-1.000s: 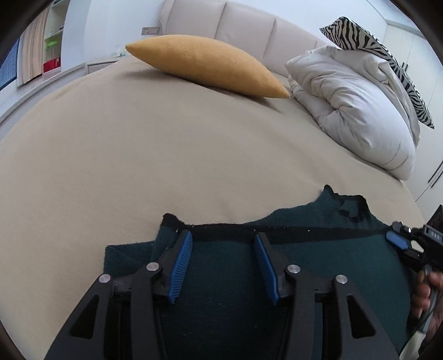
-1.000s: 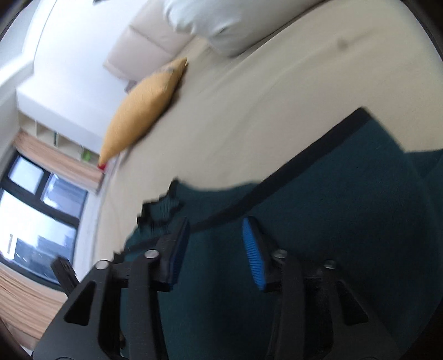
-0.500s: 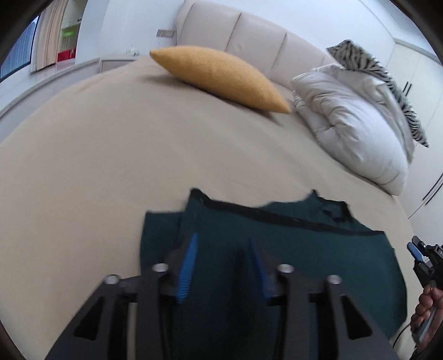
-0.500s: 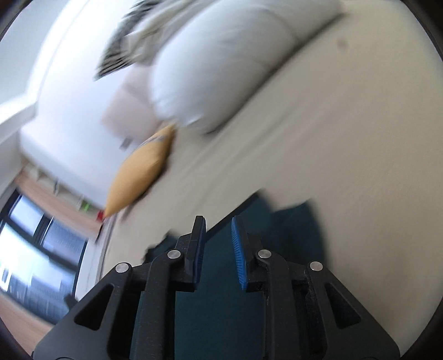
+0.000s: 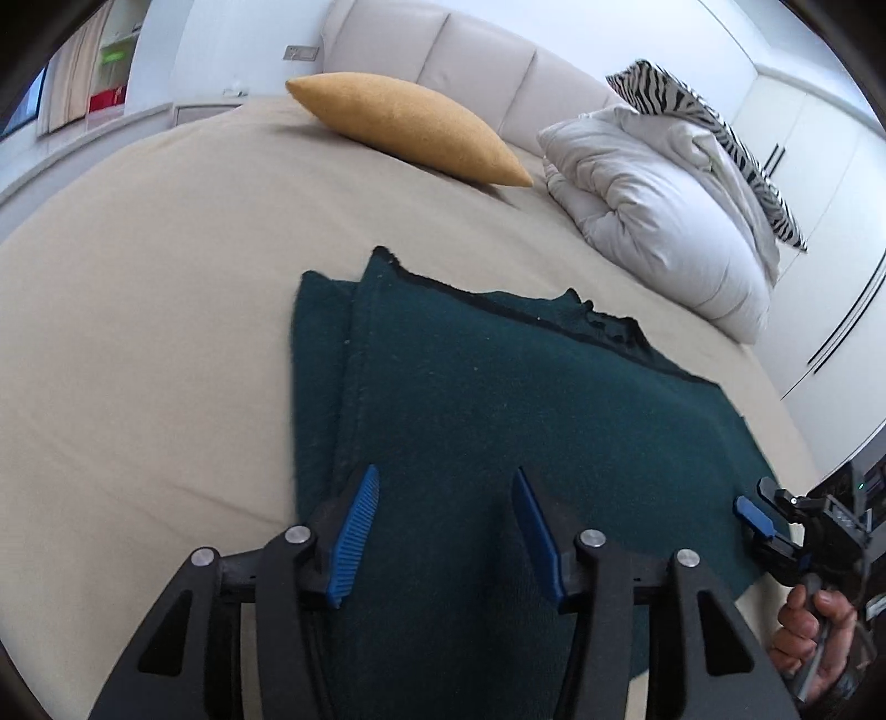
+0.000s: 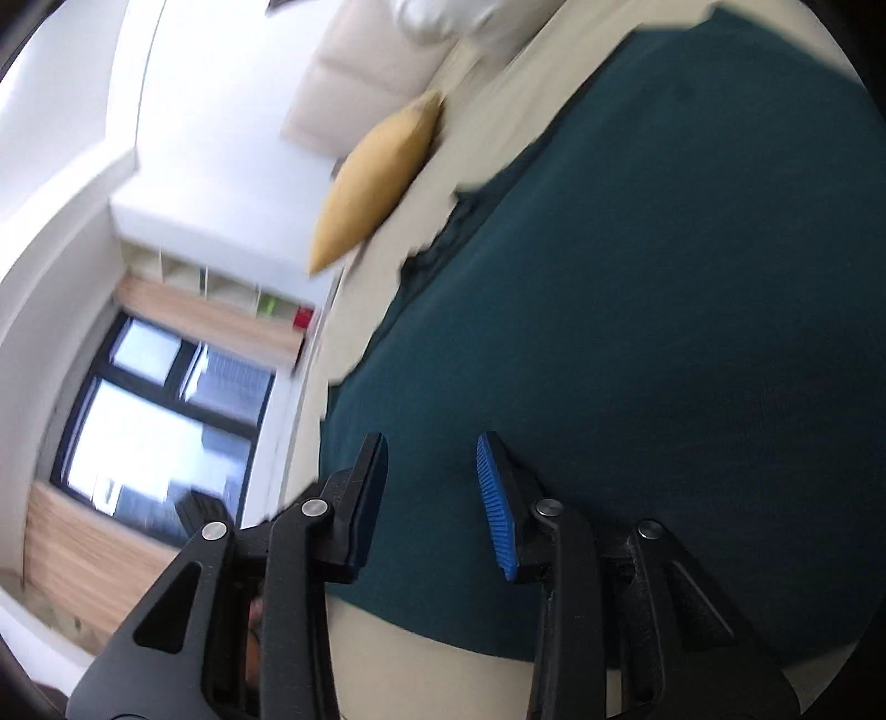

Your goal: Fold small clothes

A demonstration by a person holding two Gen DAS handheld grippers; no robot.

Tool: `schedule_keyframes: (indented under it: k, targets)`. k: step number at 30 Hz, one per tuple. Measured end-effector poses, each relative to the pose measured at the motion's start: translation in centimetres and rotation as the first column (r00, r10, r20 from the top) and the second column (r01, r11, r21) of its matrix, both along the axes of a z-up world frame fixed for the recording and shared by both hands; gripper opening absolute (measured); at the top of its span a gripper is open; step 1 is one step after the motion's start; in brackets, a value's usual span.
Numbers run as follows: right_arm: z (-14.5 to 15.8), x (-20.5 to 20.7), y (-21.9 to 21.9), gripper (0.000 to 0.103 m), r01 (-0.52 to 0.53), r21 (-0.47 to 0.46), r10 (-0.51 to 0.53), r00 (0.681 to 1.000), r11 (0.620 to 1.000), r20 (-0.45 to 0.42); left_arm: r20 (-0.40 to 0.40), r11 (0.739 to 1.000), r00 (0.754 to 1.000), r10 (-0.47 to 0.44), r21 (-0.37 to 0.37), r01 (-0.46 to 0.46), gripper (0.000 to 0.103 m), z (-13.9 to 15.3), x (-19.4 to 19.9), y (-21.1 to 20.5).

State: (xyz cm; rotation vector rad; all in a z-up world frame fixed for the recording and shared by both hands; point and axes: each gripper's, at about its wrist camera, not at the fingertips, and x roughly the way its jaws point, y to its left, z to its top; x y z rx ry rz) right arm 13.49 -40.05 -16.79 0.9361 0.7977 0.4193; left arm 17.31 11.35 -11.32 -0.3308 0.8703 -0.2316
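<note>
jaws of the left gripper point(image 5: 446, 526) stand apart over the near part of the dark green garment point(image 5: 498, 399), with nothing pinched between the blue pads. jaws of the right gripper point(image 6: 431, 498) are parted and opening above the same cloth, also gripping nothing; in the left wrist view that gripper shows at the garment's right edge, held by a hand point(image 5: 811, 631) cut off by the frame.

the garment lies flat on the bed point(image 5: 138, 310), folded over itself, with a second layer peeking out along its left side and a black-trimmed edge on the far side. its near end is hidden behind the gripper bodies. the right wrist view is tilted and blurred, so cloth detail is hard to make out there.

farther up the beige bed sit a mustard cushion point(image 5: 410, 133), a white duvet point(image 5: 659, 216) and a zebra-print pillow point(image 5: 698, 116) against a padded headboard point(image 5: 470, 50). a window point(image 6: 149, 399) and shelves point(image 6: 221, 277) line the wall.
</note>
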Motion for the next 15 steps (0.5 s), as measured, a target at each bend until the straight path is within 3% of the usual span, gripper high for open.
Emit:
schedule_keyframes:
  k: [3,4,5,7,10,13,15]
  targets:
    - [0.8,-2.6,-4.6,0.033,0.155,-0.063,-0.156,0.988,0.986,-0.013,0.021,0.998,0.999,0.04,-0.056,-0.039,0.056,1.0,-1.4,1.4]
    - [1.5,-3.8,-6.0,0.034,0.212,-0.095,-0.215,0.976,0.973,-0.02,0.034,0.995,0.997,0.075,-0.061,-0.073,0.063,1.6,-2.3,2.3]
    - [2.0,-4.7,-7.1,0.039,0.246,-0.117,-0.25,0.968,0.962,-0.023,0.045,0.992,0.994,0.099,-0.084,-0.095,0.068,1.9,-2.8,3.1]
    - [3.3,-6.7,-7.9,0.055,0.292,-0.143,-0.295,0.955,0.946,0.0,0.033,0.981,0.99,0.137,-0.14,-0.131,0.069,2.0,-3.4,4.5]
    - [5.1,-8.9,-6.7,0.06,0.274,-0.181,-0.269,0.962,0.944,0.055,-0.037,0.969,0.987,0.154,-0.191,-0.158,0.069,1.1,-3.1,5.7]
    - [6.1,-9.4,-4.9,0.061,0.19,-0.183,-0.179,0.981,0.965,0.071,-0.137,0.944,0.985,0.101,-0.299,-0.138,0.069,-0.5,-2.5,6.1]
    - [6.5,-8.9,-2.3,0.061,0.127,-0.165,-0.117,0.991,0.978,0.069,-0.168,0.934,0.983,0.076,-0.333,-0.129,0.069,-1.2,-2.0,6.1]
